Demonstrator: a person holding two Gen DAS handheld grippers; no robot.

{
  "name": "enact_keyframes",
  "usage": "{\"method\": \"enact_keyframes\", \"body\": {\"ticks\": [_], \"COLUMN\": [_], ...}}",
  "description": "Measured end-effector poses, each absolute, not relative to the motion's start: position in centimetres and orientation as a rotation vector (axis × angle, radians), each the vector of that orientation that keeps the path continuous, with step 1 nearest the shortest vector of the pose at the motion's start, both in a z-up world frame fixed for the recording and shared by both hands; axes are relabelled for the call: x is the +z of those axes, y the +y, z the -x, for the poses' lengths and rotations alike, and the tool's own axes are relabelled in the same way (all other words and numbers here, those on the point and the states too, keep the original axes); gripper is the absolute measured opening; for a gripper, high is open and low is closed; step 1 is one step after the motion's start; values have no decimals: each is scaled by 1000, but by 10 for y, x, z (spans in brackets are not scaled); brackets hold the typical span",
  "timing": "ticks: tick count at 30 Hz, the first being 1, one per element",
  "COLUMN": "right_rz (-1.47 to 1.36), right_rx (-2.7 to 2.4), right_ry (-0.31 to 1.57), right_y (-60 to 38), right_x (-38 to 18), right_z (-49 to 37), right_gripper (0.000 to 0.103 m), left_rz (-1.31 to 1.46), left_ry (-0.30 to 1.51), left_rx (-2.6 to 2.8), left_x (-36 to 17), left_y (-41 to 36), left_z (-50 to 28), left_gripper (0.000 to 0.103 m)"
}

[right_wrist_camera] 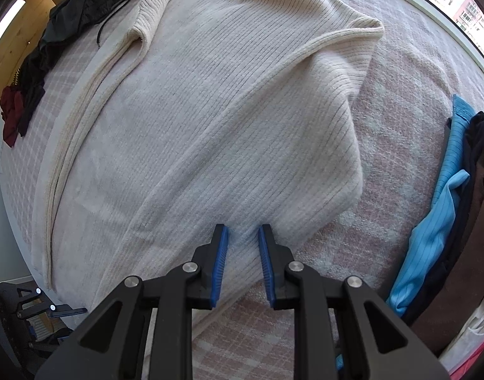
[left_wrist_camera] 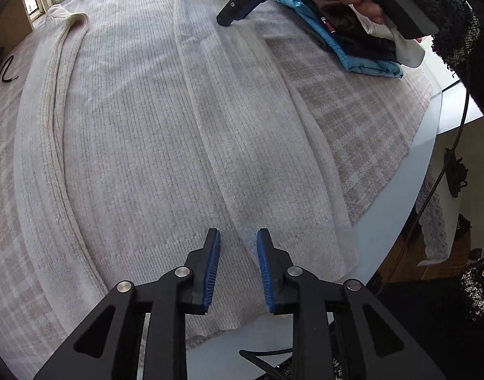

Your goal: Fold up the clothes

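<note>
A cream ribbed knit sweater point(left_wrist_camera: 131, 133) lies spread flat on a pink-and-white checked cloth point(left_wrist_camera: 352, 117), with a long panel or sleeve point(left_wrist_camera: 242, 145) folded lengthwise over its body. My left gripper point(left_wrist_camera: 238, 236) is open just above the near end of that panel, with knit showing between its blue pads. The right gripper point(left_wrist_camera: 225, 19), held by a hand, hovers over the sweater's far end. In the right wrist view the sweater point(right_wrist_camera: 226, 110) fills the middle, and my right gripper point(right_wrist_camera: 243, 231) stands open over its near edge, holding nothing.
A stack of folded clothes point(right_wrist_camera: 448, 209), blue, dark and brown, sits right of the sweater and shows again point(left_wrist_camera: 362, 47) under the hand. Dark and red garments point(right_wrist_camera: 51, 41) are heaped at the far left edge. The rounded table edge point(left_wrist_camera: 416, 164) runs close on the right.
</note>
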State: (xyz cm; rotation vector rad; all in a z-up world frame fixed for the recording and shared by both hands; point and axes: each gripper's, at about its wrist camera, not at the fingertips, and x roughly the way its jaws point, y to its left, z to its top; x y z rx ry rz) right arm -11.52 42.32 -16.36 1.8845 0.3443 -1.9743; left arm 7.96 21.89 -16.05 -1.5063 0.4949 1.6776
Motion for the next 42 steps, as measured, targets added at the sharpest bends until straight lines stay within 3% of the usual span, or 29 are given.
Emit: {"method": "enact_keyframes", "body": {"ticks": [3, 5, 6, 8, 11, 13, 15, 20, 22, 23, 24, 25, 26, 30, 32, 35, 37, 42], "right_rz": [-1884, -1849, -1843, -1839, -1848, -1879, -1917, -1956, -1937, -1916, -1924, -1932, -1942, -1987, -1980, -1827, -1788, -1811], "right_rx": [-2002, -2086, -2139, -2232, -2245, -2217, -2193, -2091, -2111, -2125, -2118, -2111, -2112, -2100, -2108, -2236, -2314, -2331], "right_ry": [185, 121, 97, -13, -261, -305, -283, -115, -28, 7, 10, 12, 24, 48, 7, -5, 71, 163], "right_y": [439, 456, 466, 489, 518, 519, 511, 474, 466, 464, 465, 466, 468, 475, 478, 477, 470, 465], "right_x": [-149, -134, -128, -117, -109, -126, -139, -180, -187, -185, -184, -182, -181, -168, -154, -127, -126, -149], "right_z": [122, 130, 137, 153, 178, 188, 193, 187, 184, 182, 182, 182, 182, 183, 186, 205, 227, 290], "right_gripper": [21, 24, 28, 46, 46, 46, 46, 46, 43, 25, 15, 15, 15, 17, 26, 44, 46, 45], "left_rz": [1434, 1380, 1353, 1309, 1294, 1315, 1314, 1268, 1264, 1267, 1289, 1321, 1355, 1413, 1413, 1367, 1337, 1232], "left_ry": [465, 468, 493, 575, 740, 777, 760, 736, 722, 709, 670, 611, 551, 434, 400, 402, 433, 642], "left_rx": [1722, 1721, 1729, 1717, 1699, 1703, 1711, 1697, 1706, 1708, 1705, 1694, 1672, 1624, 1627, 1682, 1743, 1933], "left_x": [-138, -126, -124, -128, -148, -161, -163, -164, -163, -162, -160, -158, -157, -150, -134, -101, -83, -68], "left_y": [215, 224, 232, 251, 276, 282, 284, 281, 277, 275, 271, 267, 263, 249, 237, 207, 193, 190], "left_z": [-88, -101, -110, -128, -147, -150, -148, -144, -138, -134, -127, -118, -110, -92, -82, -56, -26, 89], "left_gripper": [30, 42, 50, 55, 58, 58, 63, 61, 45, 40, 32, 24, 22, 22, 26, 44, 49, 49]}}
